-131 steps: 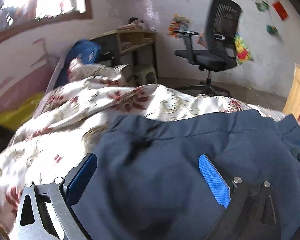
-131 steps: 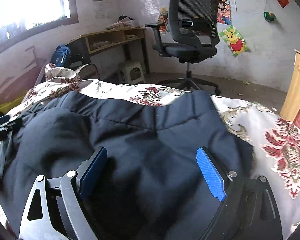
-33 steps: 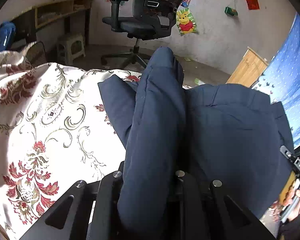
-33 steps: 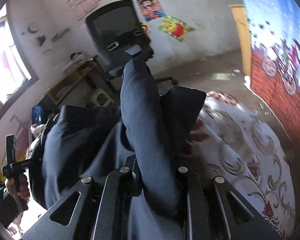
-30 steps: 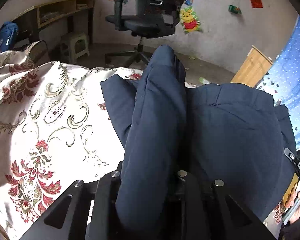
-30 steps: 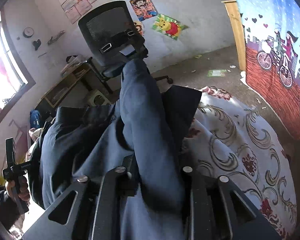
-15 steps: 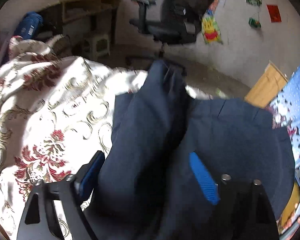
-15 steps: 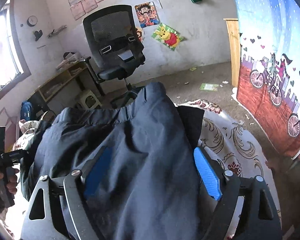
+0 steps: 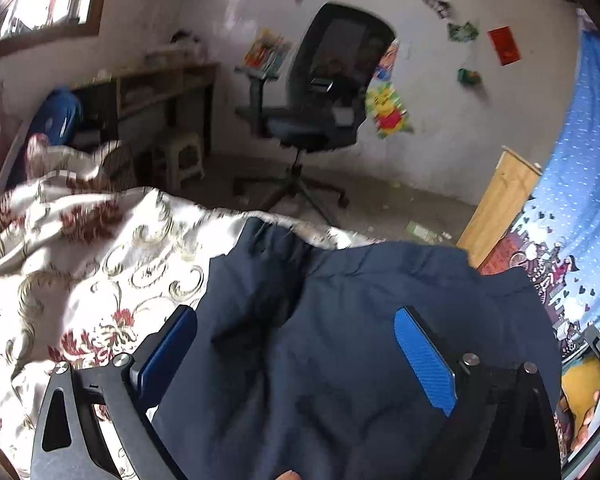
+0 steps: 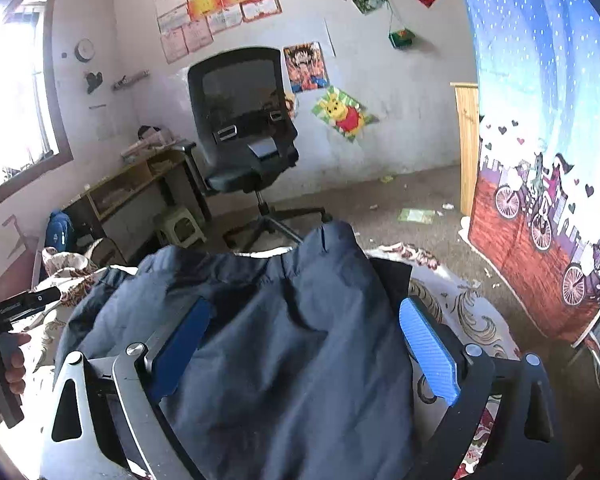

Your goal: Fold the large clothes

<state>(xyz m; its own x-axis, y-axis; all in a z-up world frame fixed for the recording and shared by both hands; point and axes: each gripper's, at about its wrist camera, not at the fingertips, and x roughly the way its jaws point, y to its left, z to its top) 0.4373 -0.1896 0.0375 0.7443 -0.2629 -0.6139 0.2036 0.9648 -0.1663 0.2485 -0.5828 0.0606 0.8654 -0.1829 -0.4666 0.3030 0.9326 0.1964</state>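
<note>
You are working with a dark navy padded garment [image 9: 340, 360] that is lying on the bed, on top of the floral bedspread [image 9: 100, 264], with its far edge reaching toward the foot of the bed. Your left gripper [image 9: 296, 360] is hovering just over the cloth with its blue pads spread wide and nothing between them. Your right gripper [image 10: 306, 350] is doing the same on the other side, jaws spread, pinching nothing.

The garment is looking soft, thick and puffy, so it is probably going to sag and bulge rather than crease sharply, and its smooth shell may be slipping against the pads. It is likely light for its bulk. You are best taking hold at a hem, seam or doubled edge, gathering enough layers that the pads are biting on cloth rather than sliding over a flat panel. A grip at each end of the same edge should be keeping the fold even.

No container is showing near the garment, so nothing is being held in one.
</note>
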